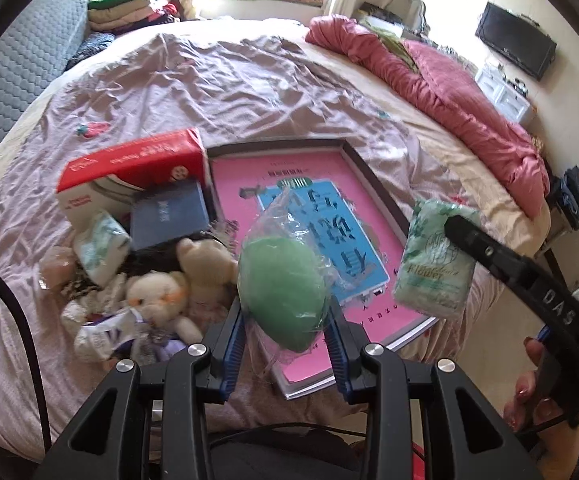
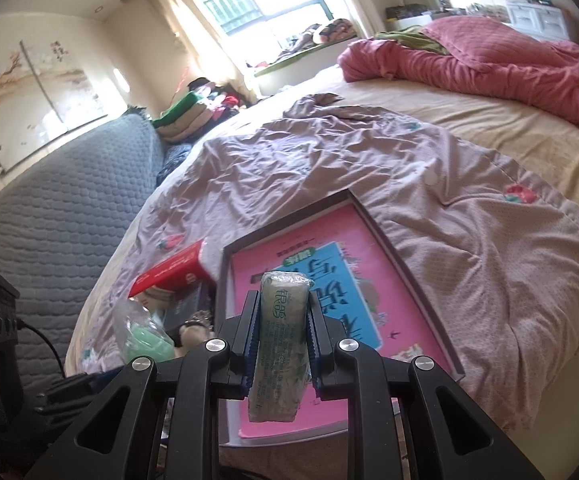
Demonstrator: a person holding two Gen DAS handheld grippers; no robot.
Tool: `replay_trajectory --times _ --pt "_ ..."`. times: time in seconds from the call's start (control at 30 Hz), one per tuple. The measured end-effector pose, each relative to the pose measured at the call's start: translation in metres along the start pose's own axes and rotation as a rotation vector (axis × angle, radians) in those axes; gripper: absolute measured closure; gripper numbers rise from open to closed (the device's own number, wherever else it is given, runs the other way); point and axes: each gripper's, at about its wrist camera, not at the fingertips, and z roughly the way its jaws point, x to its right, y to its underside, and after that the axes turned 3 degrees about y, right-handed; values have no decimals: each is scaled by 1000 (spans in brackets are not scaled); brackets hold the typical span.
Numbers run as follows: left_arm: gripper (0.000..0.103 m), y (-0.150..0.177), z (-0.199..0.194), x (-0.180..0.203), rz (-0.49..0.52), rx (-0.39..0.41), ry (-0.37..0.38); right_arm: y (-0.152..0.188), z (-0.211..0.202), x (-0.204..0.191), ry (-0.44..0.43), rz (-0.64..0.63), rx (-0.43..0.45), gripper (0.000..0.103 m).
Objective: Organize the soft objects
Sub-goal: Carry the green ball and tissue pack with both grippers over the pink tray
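Observation:
My left gripper (image 1: 285, 320) is shut on a green sponge in a clear plastic bag (image 1: 283, 280), held above the near edge of a pink book (image 1: 321, 208). My right gripper (image 2: 283, 320) is shut on a green-printed tissue pack (image 2: 279, 344), also held above the pink book (image 2: 329, 264). The tissue pack also shows at the right of the left wrist view (image 1: 433, 264), and the bagged sponge at the lower left of the right wrist view (image 2: 141, 336). Two plush bears (image 1: 181, 280), another tissue pack (image 1: 101, 248) and a purple-white packet (image 1: 97, 336) lie in a pile left of the book.
A red and white box (image 1: 129, 172) and a dark blue box (image 1: 169, 216) lie behind the pile. The book rests in a dark-framed tray (image 1: 373, 184) on a wrinkled mauve sheet (image 1: 209, 92). A red quilt (image 1: 449, 92) lies at the far right, a grey padded headboard (image 1: 13, 72) at the left.

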Motion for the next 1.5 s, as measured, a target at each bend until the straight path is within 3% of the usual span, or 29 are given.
replay_trajectory --times 0.53,1.0,1.5 --pt "65 7 70 33 79 -139 -9 14 34 42 23 81 -80 81" --pt "65 13 87 38 94 -181 -8 27 55 67 126 80 -124 79" --pt "64 18 92 37 99 -203 -14 33 59 59 256 -35 -160 72"
